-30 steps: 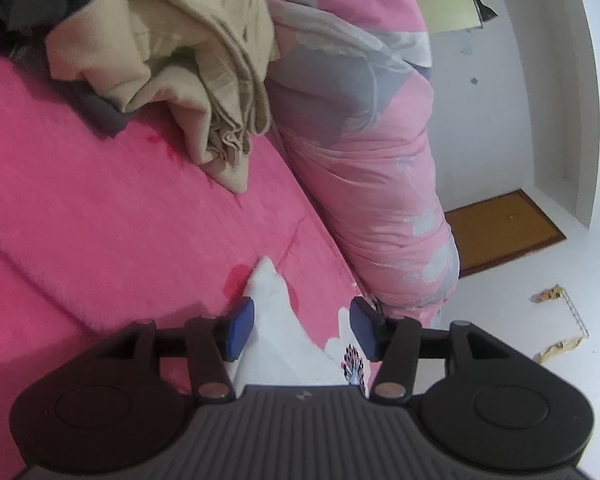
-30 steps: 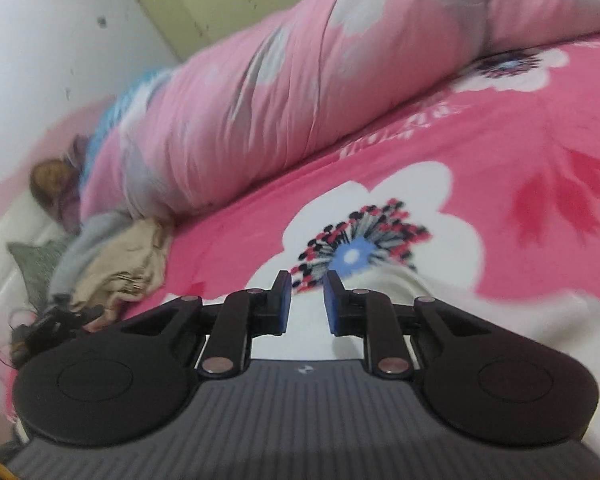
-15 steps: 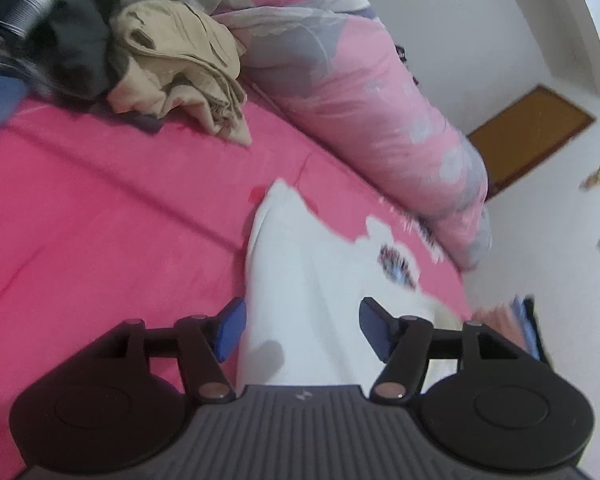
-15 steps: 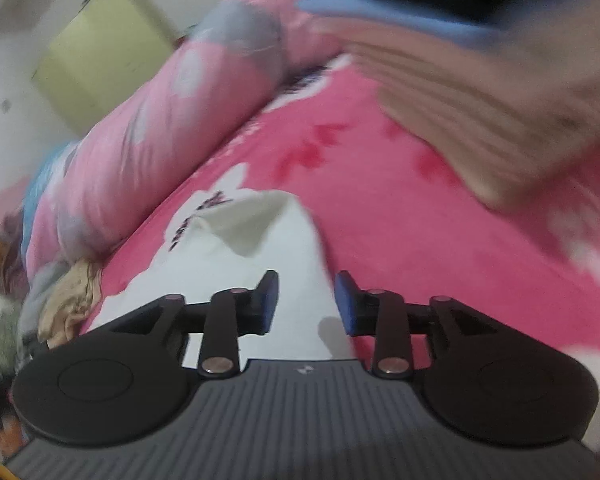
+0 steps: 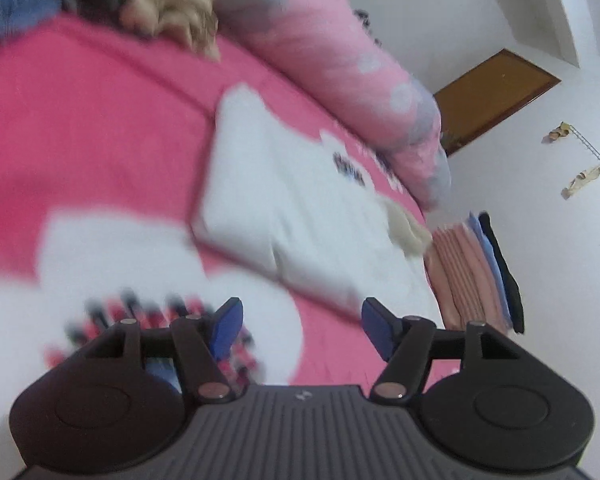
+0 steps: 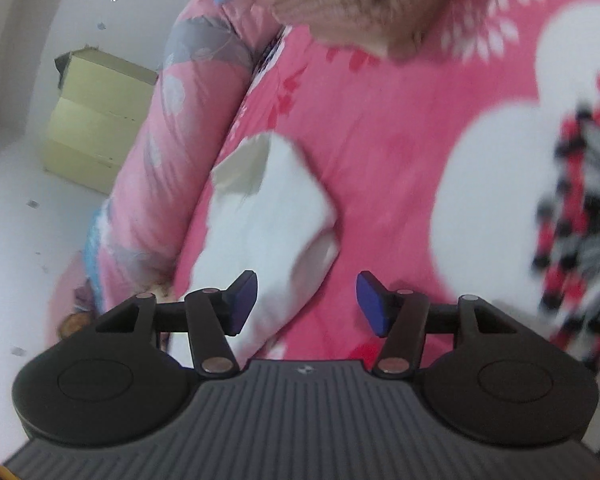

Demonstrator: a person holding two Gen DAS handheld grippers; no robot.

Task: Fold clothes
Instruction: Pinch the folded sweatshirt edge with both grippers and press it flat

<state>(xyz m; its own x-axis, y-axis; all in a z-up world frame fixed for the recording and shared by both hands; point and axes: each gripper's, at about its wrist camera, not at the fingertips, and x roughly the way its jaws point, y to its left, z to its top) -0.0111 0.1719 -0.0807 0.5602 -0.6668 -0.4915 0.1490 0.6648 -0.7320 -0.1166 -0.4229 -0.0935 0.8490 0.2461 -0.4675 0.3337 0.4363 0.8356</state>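
Pink flowered bedding (image 5: 100, 128) covers the bed, and a folded white cloth (image 5: 276, 208) lies flat on it, just beside the long pink rolled quilt (image 5: 340, 60). A stack of folded clothes (image 5: 472, 272) sits past the white cloth. The left hand-held gripper (image 5: 302, 326) is open and holds nothing. The right hand-held gripper (image 6: 306, 302) is opening wider above the white cloth's (image 6: 268, 216) edge, gripping nothing.

Left gripper (image 5: 302, 326) and right gripper (image 6: 306, 302), same build: black plastic body, ribbed grey centre panel with small embossed logo. Two round black housings, one per side. Black linkage arms, silver pivot screws. Blue pads (image 5: 228, 328) on fingertips.
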